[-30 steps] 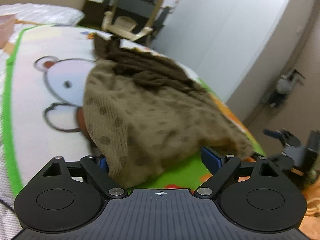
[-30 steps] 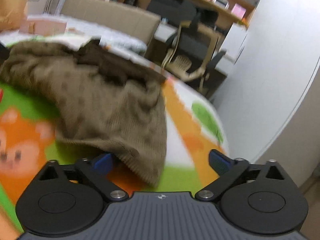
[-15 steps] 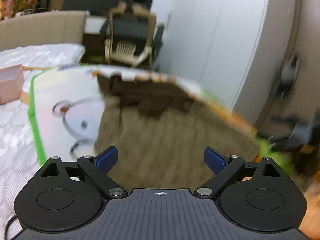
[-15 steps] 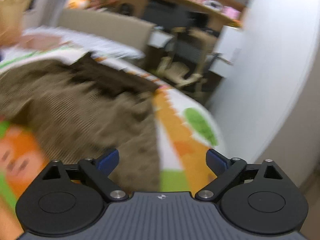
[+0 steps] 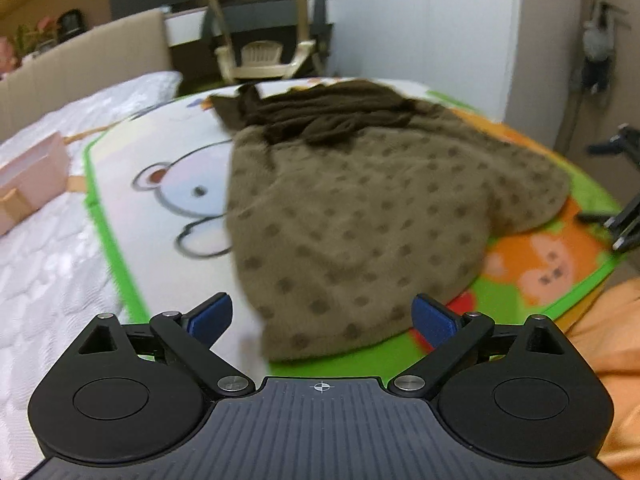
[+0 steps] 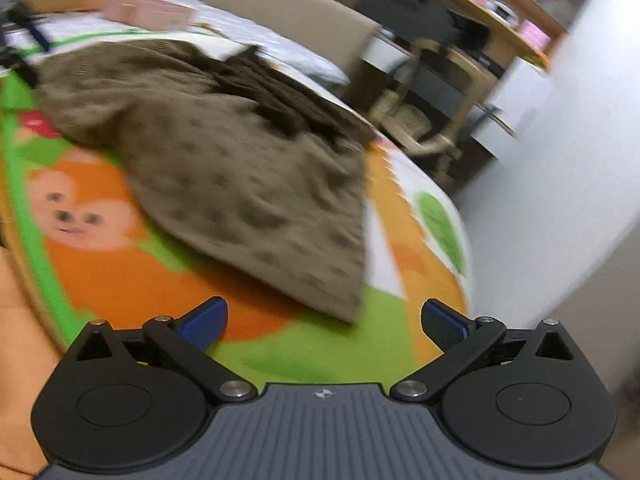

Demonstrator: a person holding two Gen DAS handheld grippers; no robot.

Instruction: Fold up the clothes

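**Soft knit garment lying loose on the play mat**

A brown dotted knit garment [image 5: 360, 216], with darker brown fabric [image 5: 328, 116] bunched at its far end, is spread rumpled on a cartoon play mat [image 5: 160, 184] over the bed. It is judged soft, limp and light; the near hem and corners are best gripped. The left claw [image 5: 322, 316] and right claw [image 6: 324, 318] are held wide, empty. A pink box [image 5: 32, 176] lies well aside; nothing blocks access.

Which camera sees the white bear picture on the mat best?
The left wrist view. The bear drawing sits in the open on the play mat, left of the brown spotted garment; only one side hides under the cloth. The right wrist view shows the same garment but no bear, only an orange cartoon face.
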